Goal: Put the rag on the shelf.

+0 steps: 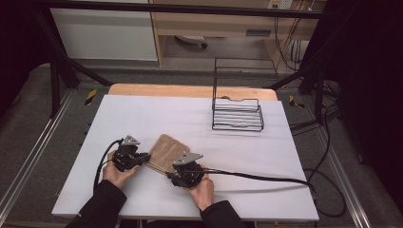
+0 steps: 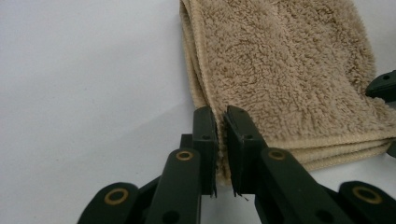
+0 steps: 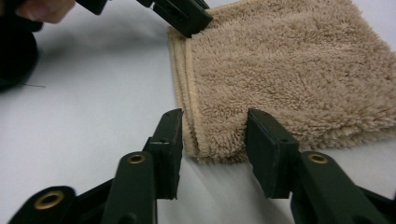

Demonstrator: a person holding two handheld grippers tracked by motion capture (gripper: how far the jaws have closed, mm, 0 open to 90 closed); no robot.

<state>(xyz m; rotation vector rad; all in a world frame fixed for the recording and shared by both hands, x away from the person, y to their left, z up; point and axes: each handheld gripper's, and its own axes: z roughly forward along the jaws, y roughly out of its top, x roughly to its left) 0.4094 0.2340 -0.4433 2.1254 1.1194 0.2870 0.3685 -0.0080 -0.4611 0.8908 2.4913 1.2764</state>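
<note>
Both forearms, in dark sleeves, enter from the bottom of the high view. The left hand (image 1: 115, 173), lower left of centre, holds the left gripper (image 2: 221, 135) with its fingers (image 2: 205, 140) nearly pressed together. The right hand (image 1: 202, 187), lower centre, holds the right gripper (image 3: 213, 144) with its fingers (image 3: 268, 149) spread wide apart.

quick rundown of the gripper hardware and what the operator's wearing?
Both the left gripper and the right gripper are black, with flat two-jaw fingers, brass-coloured pivot rivets and a grey three-cornered top plate. A black cable trails from each. The person wears dark long sleeves.
</note>
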